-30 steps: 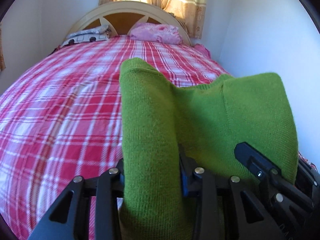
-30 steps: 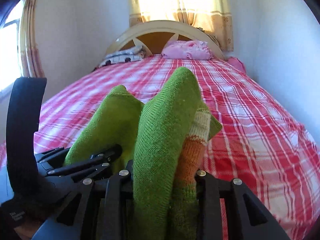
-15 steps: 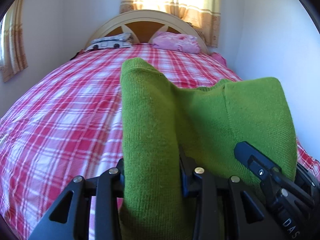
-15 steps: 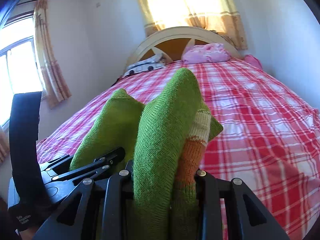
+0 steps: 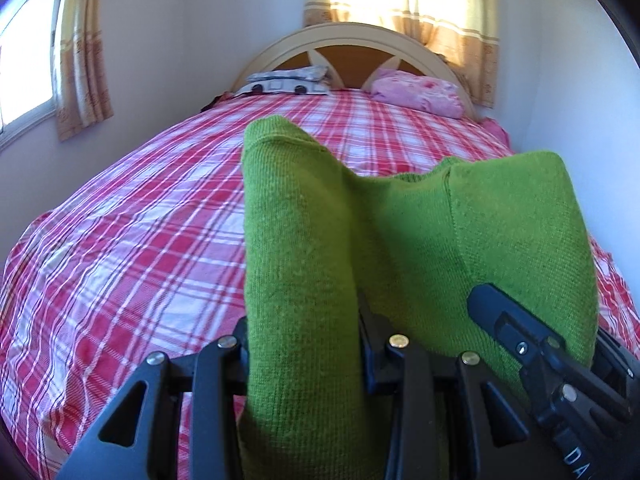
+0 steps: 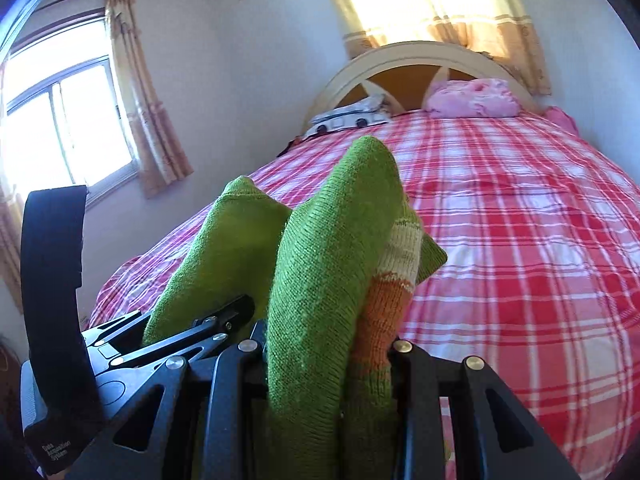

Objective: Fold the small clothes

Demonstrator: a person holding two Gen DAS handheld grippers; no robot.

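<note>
Green knit sweater (image 5: 304,248), fine ribbed weave with cream and orange stripes on one bunched fold, held up above the plaid bedsheet (image 5: 140,240) at the end far from the headboard (image 5: 352,40). Pinched tight in left gripper (image 5: 302,344) and, at another fold, clamped in right gripper (image 6: 326,364), fabric bulging up past both sets of fingers. Beyond sweater, against headboard: pink pillow (image 5: 416,92) and patterned pillow (image 5: 288,80); curtains (image 5: 440,8) behind headboard.

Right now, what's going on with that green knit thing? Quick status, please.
Left gripper and right gripper both shut on green sweater. Sweater held up over plaid bed. Nothing in the way.
</note>
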